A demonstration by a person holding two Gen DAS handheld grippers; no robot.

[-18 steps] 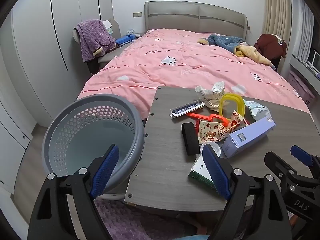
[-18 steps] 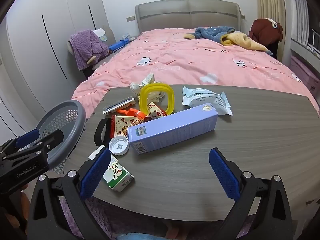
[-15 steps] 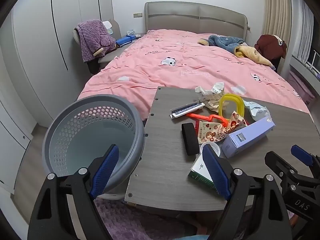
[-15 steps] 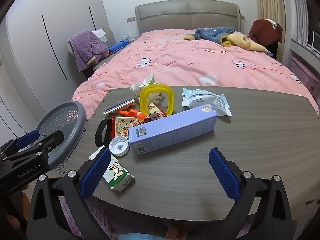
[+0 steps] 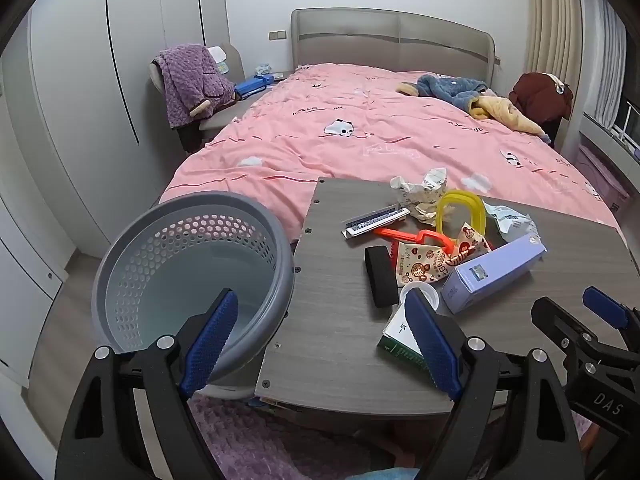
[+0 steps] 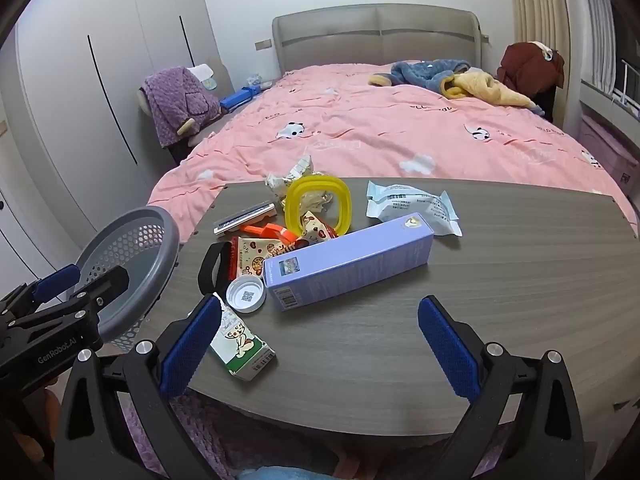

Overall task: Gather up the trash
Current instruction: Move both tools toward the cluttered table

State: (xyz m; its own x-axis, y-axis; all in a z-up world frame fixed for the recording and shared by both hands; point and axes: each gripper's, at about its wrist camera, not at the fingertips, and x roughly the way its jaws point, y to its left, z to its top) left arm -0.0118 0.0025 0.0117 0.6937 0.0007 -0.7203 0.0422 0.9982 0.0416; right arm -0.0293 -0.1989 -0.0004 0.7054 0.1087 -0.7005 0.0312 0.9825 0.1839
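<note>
Both claws are spread wide and hold nothing: the left gripper (image 5: 316,336) hangs over the table's left edge, between the grey perforated basket (image 5: 188,276) and the litter, and the right gripper (image 6: 320,344) hovers above the bare near edge of the table (image 6: 500,280).

The trash lies heaped on the left half of the table, from the near left corner toward the far edge. Nearest the front sits a small milk carton (image 6: 240,344), lying on its side; it looks light and stiff enough to pinch across its flat faces. Just beyond it rests a white bottle cap (image 6: 245,295), shallow and slippery, best caught across its rim. The long lilac box (image 6: 348,264) lies diagonally and is probably light cardboard that would dent under a hard squeeze; take it across the narrow width near its middle so it does not swing. The printed snack wrapper (image 6: 256,260), the crumpled paper (image 6: 296,176) at the far edge and the white sealed pouch (image 6: 412,208) are soft and crinkly, so a pinch on a raised fold should do. The yellow ring (image 6: 318,204) stands upright and looks rigid.

The basket stands just beside the table's left edge, apparently empty.
</note>
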